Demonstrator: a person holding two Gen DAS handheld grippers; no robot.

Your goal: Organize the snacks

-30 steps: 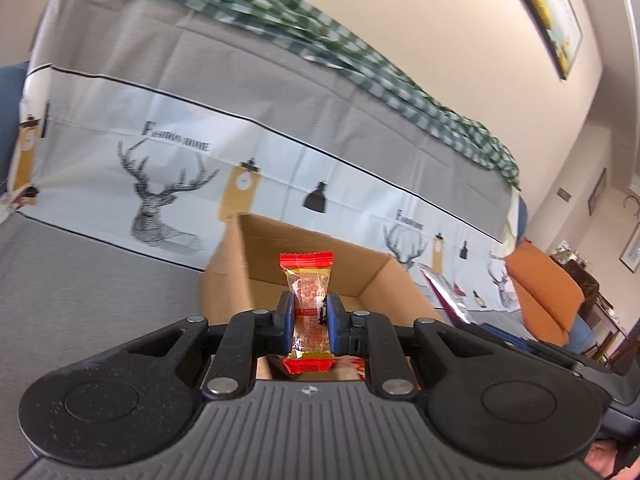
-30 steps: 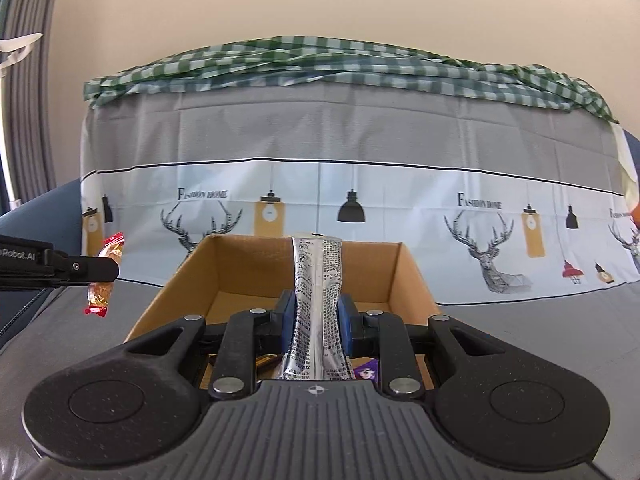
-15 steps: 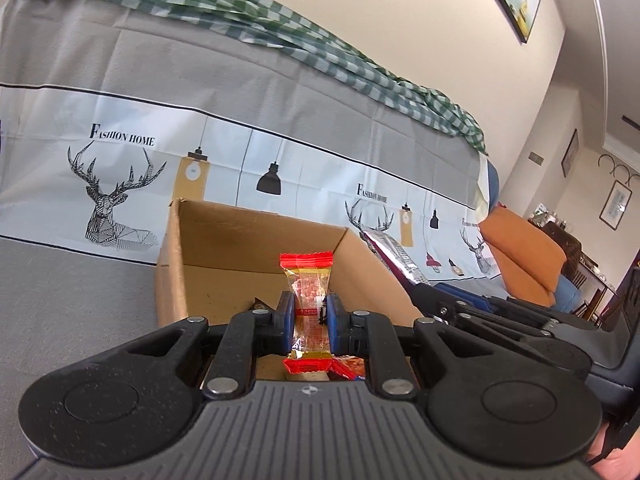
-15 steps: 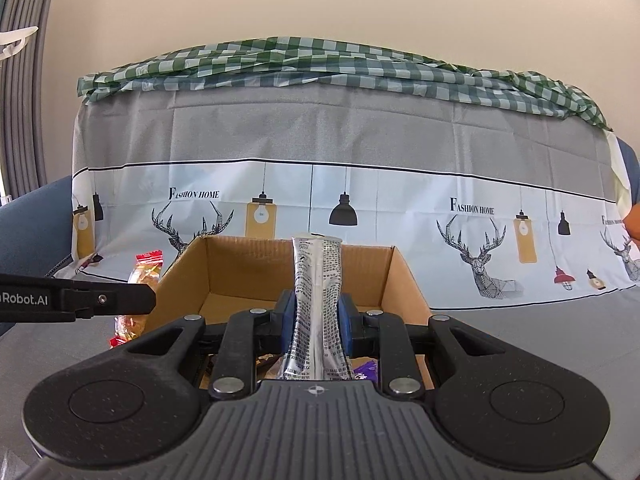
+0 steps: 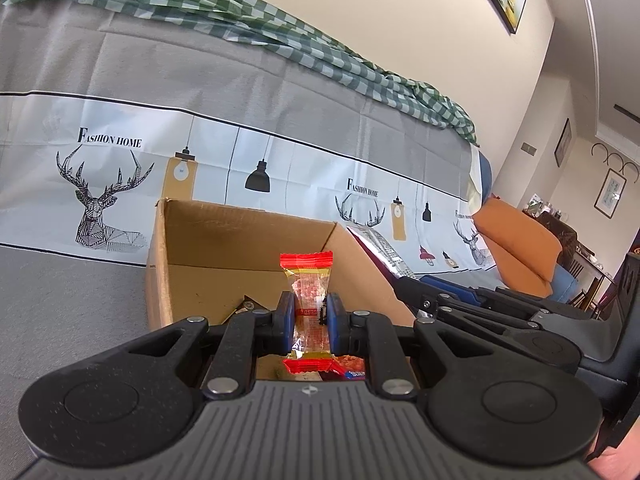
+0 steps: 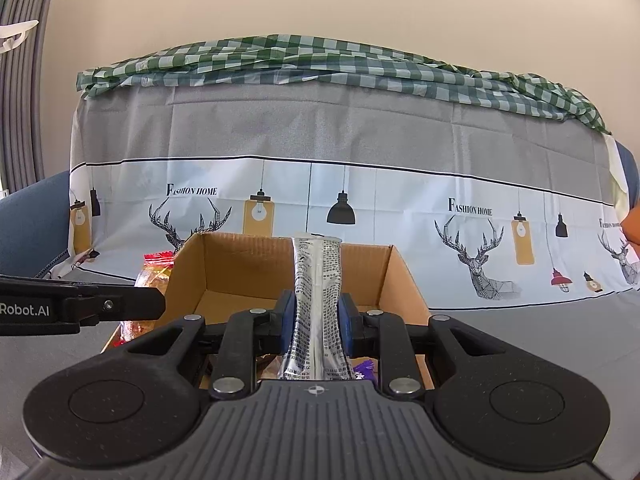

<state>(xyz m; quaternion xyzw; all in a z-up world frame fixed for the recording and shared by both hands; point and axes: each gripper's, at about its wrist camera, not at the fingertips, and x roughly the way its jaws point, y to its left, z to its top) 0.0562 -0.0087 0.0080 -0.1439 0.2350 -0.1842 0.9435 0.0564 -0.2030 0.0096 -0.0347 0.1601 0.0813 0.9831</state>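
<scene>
Left gripper [image 5: 307,322] clenched on a small red-ended candy packet [image 5: 306,280], held upright over the near edge of the open cardboard box [image 5: 160,264]. Right gripper [image 6: 316,320] clenched on a silver stick sachet [image 6: 316,280], also upright, poised at the near side of the same box. Box sits on a grey printed cover [image 6: 520,344]; a few wrappers lie on its floor, partly hidden by the grippers.

Risks, as judged:
- Both grippers crowd one opening from the near side; the left one approaches at the box's left wall, so a knock could shift or tip the light box.
- Candy packet is over the near rim; released too early, it may fall outside.
- Tall sachet could catch the near wall and flip out.
</scene>
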